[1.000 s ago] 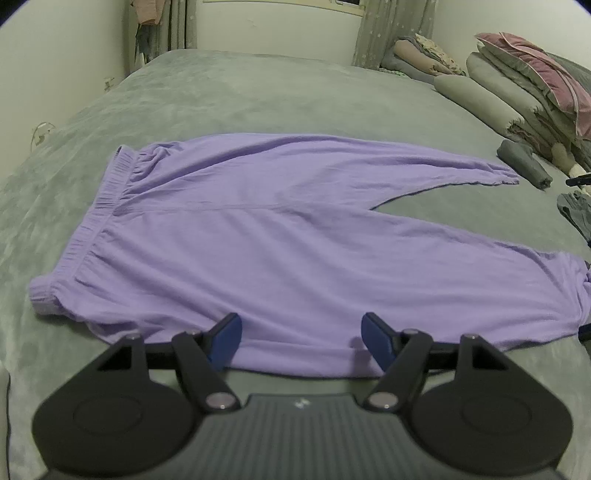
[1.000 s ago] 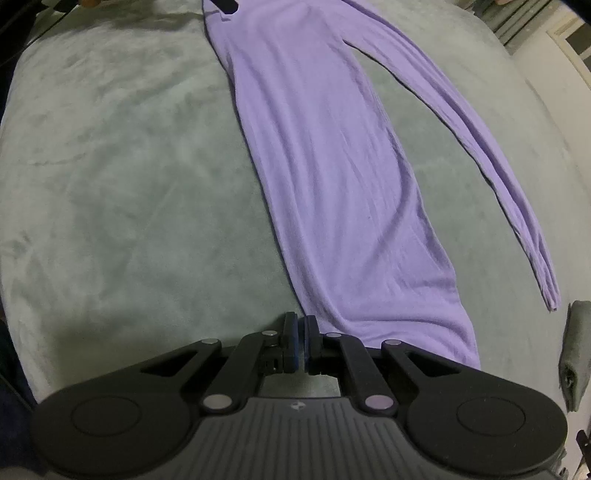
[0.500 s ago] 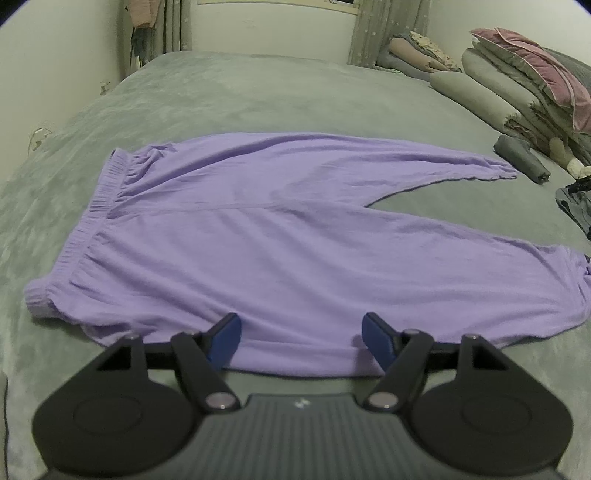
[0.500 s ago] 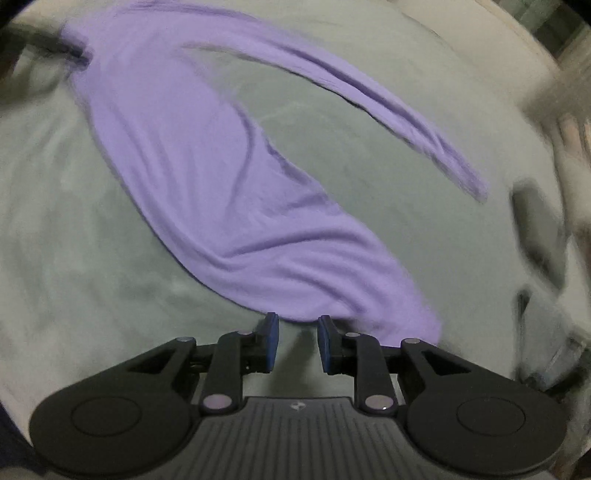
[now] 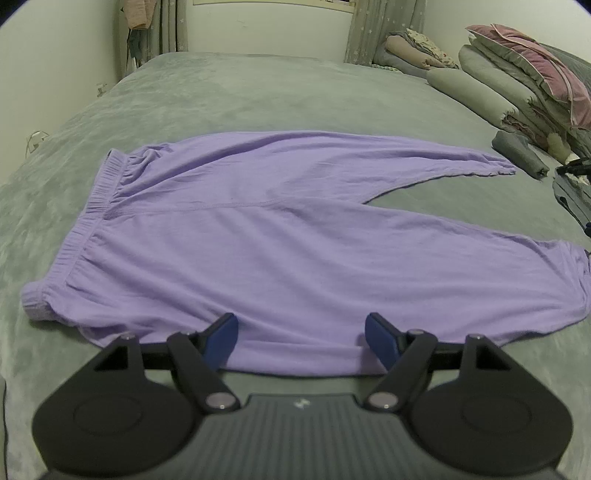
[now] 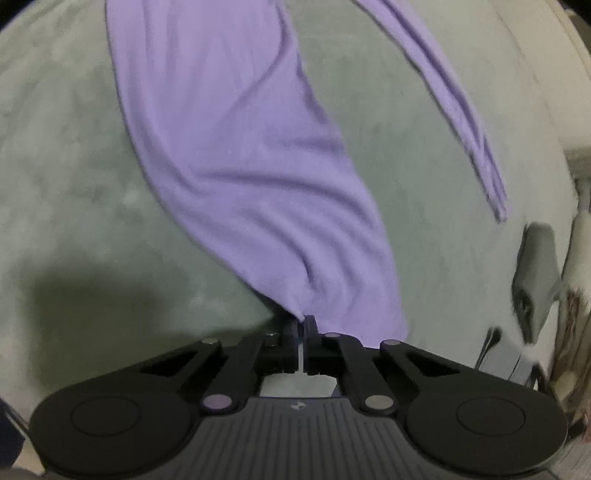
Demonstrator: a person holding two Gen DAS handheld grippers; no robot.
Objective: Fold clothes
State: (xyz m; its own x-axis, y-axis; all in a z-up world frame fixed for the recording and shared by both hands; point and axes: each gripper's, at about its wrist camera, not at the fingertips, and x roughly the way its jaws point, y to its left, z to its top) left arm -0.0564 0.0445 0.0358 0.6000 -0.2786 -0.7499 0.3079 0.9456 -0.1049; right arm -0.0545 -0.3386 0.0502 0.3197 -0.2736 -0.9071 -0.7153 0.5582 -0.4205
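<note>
— What is the room like?

— A big bed point(image 5: 258, 92) with a soft grey-green cover fills it. Pillows and folded quilts point(image 5: 517, 77) are piled far ahead of the left jaws, off to their right, by a pale wall and curtains point(image 5: 170, 26).

— Where are the clothes?

— Purple pants point(image 5: 277, 240) lie flat on the bed, right in front of the left gripper point(image 5: 301, 341). Their waistband is off to its left, the legs off to its right.

— Are the left jaws holding them?

— No. They stand wide, over the near edge of the pants, with nothing squeezed.

— And the right gripper point(image 6: 303, 321)?

— Its jaws have just snapped together on the end of one pant leg. The cloth bunches at the tips and runs away ahead of them.
</note>
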